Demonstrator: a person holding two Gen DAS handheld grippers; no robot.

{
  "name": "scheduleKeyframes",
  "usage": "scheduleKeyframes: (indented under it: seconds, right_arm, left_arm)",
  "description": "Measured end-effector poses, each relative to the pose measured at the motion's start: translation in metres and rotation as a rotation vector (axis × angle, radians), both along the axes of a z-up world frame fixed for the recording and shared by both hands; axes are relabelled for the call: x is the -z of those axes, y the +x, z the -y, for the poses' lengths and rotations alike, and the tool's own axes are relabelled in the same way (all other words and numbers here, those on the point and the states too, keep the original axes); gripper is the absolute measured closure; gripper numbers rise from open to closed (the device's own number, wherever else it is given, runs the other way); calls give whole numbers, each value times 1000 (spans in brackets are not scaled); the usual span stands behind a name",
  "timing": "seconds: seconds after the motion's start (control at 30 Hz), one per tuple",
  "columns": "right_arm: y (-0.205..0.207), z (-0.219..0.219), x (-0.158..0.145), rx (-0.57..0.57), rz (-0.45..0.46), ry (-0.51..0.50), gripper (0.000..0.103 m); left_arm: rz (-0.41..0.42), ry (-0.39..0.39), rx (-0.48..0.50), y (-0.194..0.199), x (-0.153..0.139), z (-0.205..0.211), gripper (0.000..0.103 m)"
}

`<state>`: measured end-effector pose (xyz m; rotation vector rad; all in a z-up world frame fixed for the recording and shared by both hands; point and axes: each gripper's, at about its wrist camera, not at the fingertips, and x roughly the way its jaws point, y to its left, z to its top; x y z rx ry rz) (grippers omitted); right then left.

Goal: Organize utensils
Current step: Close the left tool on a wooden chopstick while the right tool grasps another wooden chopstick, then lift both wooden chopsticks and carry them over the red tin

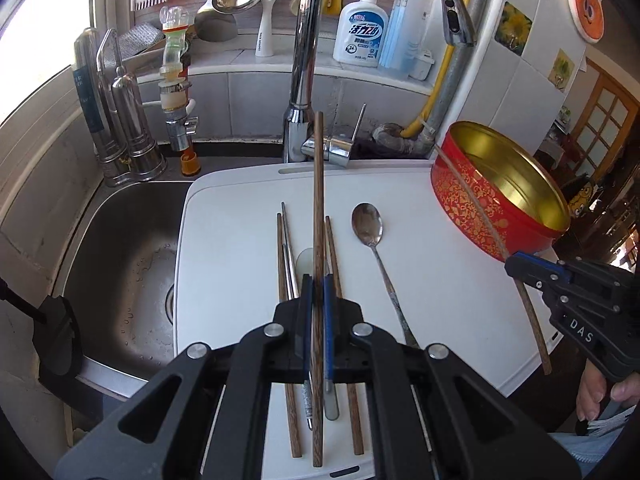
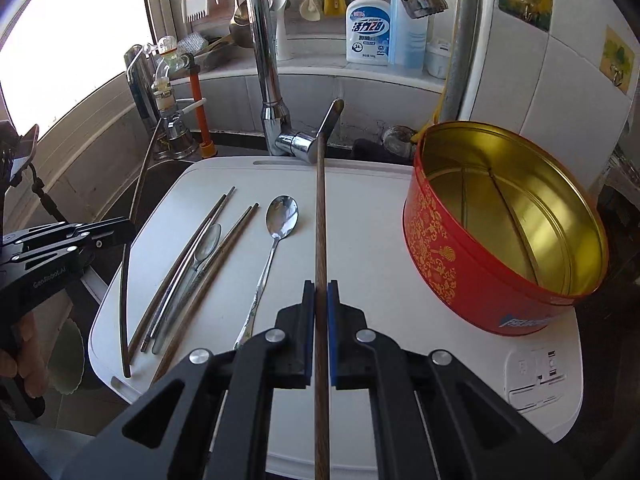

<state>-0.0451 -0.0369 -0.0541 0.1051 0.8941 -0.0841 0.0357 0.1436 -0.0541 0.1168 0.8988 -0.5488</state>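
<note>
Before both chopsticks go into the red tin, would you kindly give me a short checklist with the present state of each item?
1. Left gripper shut on its wooden chopstick: ok.
2. Right gripper shut on the other chopstick: ok.
3. Both chopsticks lifted off the white board: ok.
4. Red tin open at the top: ok.
5. Tin empty: cannot tell, thin lines inside may be reflections.
6. Spoon and remaining chopsticks lie apart from the tin: ok.

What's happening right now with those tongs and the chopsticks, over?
Left tongs shut on a wooden chopstick. Right tongs shut on another chopstick. Red tin open, path clear.
</note>
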Motion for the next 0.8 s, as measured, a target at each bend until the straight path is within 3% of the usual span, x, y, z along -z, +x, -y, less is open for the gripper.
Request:
scheduleKeyframes:
  seconds: [0.23,0.5,0.8]
  right_arm:
    - [-33,50,-39,34,124,18,96]
    - [-58,119,-64,151,210,26,96]
    - [-59,181,-79,252,261,30,96]
  left_arm:
    - [106,-46,34,-25,-52,46,98]
    - [196,-100,142,-36,-95,120,98]
    - [225,-145,259,-22,-122,201,98]
